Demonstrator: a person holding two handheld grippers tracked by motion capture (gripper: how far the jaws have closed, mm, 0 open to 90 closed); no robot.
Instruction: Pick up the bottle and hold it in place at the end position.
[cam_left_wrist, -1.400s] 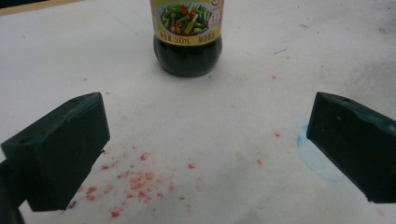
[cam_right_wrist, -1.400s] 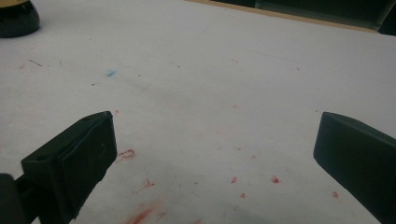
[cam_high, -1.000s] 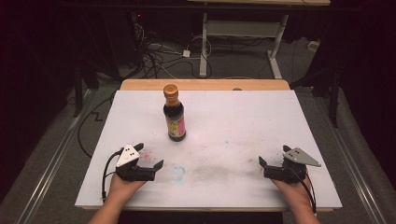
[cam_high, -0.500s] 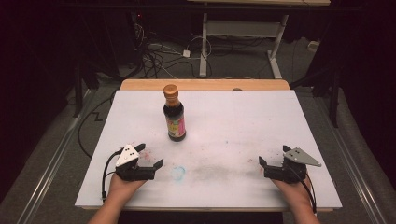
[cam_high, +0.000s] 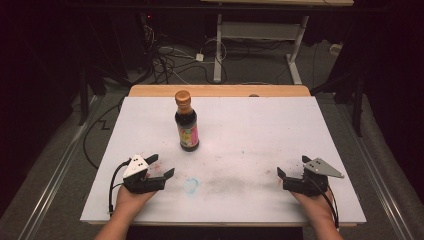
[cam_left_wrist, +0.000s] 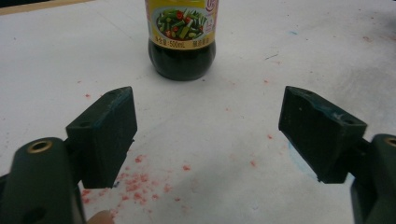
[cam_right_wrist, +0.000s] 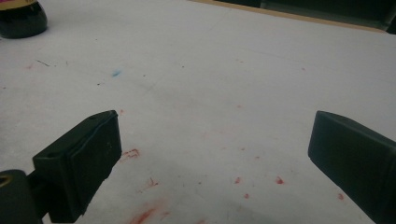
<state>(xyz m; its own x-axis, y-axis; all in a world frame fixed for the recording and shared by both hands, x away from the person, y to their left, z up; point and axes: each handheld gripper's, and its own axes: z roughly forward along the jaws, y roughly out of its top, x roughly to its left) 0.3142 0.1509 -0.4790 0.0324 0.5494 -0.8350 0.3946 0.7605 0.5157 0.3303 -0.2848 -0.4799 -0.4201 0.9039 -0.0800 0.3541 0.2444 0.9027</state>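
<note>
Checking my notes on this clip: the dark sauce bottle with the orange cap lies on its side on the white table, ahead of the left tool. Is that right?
Not quite: the bottle stands upright, cap on top, as the high view shows. It is on the white table, ahead of the left tool, whose jaws hold nothing.

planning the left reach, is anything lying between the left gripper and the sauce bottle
No object. In the left gripper view, bare white table with small red specks runs from the left gripper, jaws apart around nothing, to the sauce bottle.
</note>
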